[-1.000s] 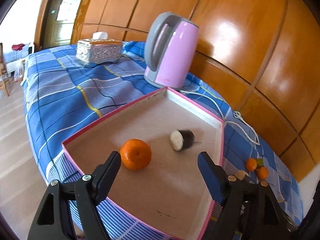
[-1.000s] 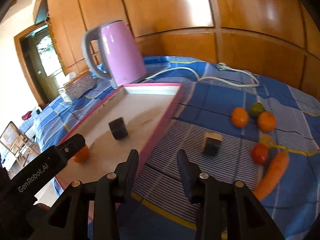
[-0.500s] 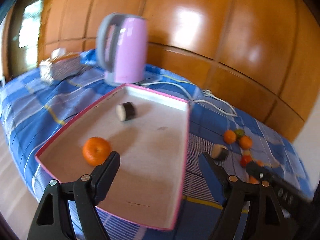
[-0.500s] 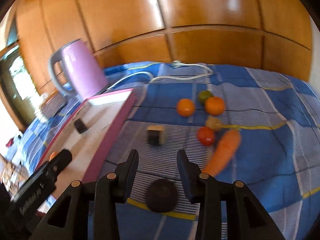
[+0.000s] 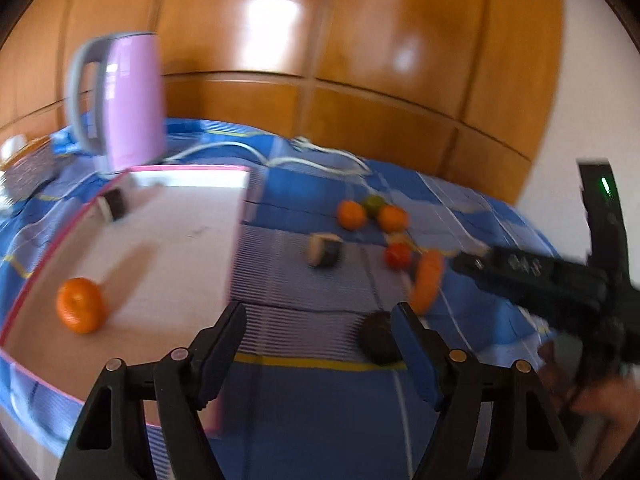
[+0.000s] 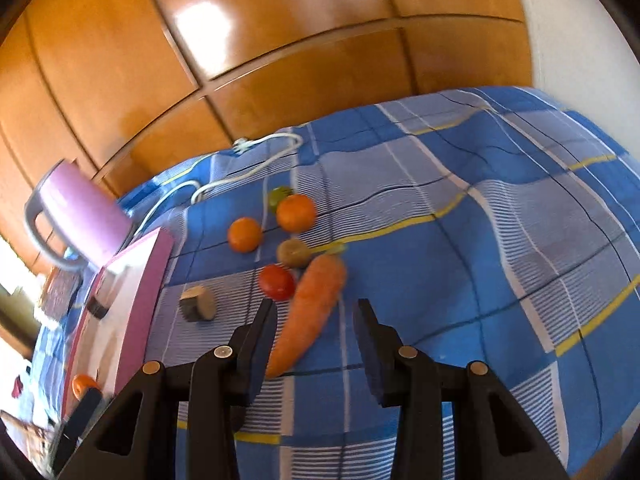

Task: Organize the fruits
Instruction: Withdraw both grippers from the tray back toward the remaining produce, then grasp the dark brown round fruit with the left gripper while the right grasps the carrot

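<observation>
A pink-rimmed tray [image 5: 236, 216] holds a tangerine [image 5: 80, 306] and a dark cut piece [image 5: 114, 203]. On the blue checked cloth lie two oranges [image 6: 245, 234] [image 6: 296, 213], a green fruit [image 6: 279, 196], a brownish fruit [image 6: 293, 252], a red tomato [image 6: 277, 282], a carrot [image 6: 310, 312], a cut piece [image 6: 196, 303] and a dark round fruit [image 5: 378, 338]. My left gripper [image 5: 320, 344] is open and empty over the cloth beside the tray. My right gripper [image 6: 316, 324] is open above the carrot, which lies between its fingers.
A pink kettle [image 5: 120, 104] stands behind the tray, its white cord [image 5: 320, 156] trailing over the cloth. A wooden panelled wall [image 5: 360, 60] backs the bed. The right gripper's body [image 5: 560, 280] shows at the right of the left wrist view.
Both grippers have swung to the right, from over the tray to the loose fruits on the cloth. The right gripper has come over the carrot. Both stay open.
</observation>
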